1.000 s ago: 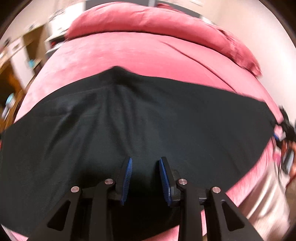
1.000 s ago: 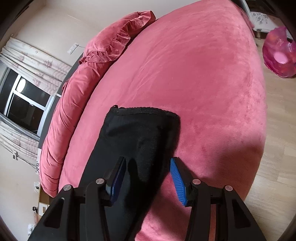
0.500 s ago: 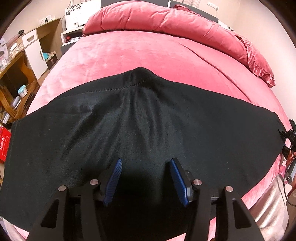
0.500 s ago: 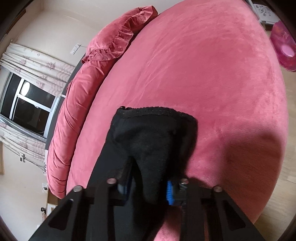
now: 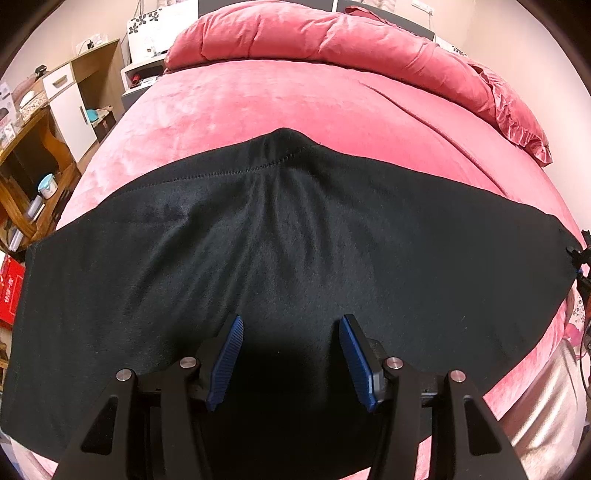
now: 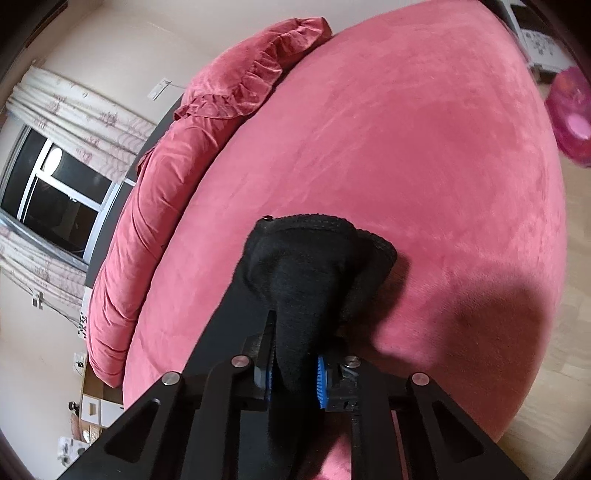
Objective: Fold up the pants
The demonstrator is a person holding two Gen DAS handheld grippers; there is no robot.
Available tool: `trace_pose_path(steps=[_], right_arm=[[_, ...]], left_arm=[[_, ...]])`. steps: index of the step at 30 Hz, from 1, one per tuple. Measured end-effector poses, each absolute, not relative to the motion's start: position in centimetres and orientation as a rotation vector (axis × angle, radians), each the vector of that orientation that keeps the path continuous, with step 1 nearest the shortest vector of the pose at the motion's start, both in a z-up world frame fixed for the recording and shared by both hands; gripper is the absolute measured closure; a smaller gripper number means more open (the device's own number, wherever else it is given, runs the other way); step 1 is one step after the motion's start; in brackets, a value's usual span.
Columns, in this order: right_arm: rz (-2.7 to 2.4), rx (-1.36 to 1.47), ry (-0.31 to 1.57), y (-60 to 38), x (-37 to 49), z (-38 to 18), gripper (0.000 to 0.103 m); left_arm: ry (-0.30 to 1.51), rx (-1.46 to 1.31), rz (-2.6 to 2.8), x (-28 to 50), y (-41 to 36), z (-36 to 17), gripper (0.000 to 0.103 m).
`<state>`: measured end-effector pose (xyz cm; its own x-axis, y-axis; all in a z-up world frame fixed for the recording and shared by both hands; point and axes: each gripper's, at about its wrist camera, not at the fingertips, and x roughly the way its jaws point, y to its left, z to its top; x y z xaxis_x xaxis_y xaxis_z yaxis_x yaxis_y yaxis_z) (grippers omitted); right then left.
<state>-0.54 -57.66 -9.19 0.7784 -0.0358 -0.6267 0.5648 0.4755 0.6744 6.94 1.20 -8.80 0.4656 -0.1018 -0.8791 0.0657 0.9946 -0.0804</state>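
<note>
Black pants (image 5: 280, 251) lie spread wide across a pink bed (image 5: 258, 96), the crotch point toward the pillows. My left gripper (image 5: 290, 360) is open above the near edge of the pants, blue pads apart, holding nothing. In the right wrist view my right gripper (image 6: 293, 380) is shut on the end of the pants (image 6: 306, 266), bunching the fabric up off the bed (image 6: 424, 147). The right gripper shows faintly at the right edge of the left wrist view (image 5: 580, 258).
Pink pillows (image 5: 332, 33) line the bed's far side and also show in the right wrist view (image 6: 207, 122). Wooden shelves and a white cabinet (image 5: 44, 122) stand left of the bed. A pink bag (image 6: 570, 114) sits on the wood floor. A window with curtains (image 6: 55, 177) is on the wall.
My right gripper closed on the end of the pants and lifted it slightly. My left gripper opened wider and the left view steadied over the pants.
</note>
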Motion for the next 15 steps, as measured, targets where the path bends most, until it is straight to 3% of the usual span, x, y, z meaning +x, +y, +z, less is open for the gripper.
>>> trace_pose_path(steps=[15], right_arm=[[-0.244,0.827,0.545,-51.0,-0.4,0.3,0.088]], left_arm=[[1.041,-0.127,-0.134,6.5,3.2,-7.9,0.048]])
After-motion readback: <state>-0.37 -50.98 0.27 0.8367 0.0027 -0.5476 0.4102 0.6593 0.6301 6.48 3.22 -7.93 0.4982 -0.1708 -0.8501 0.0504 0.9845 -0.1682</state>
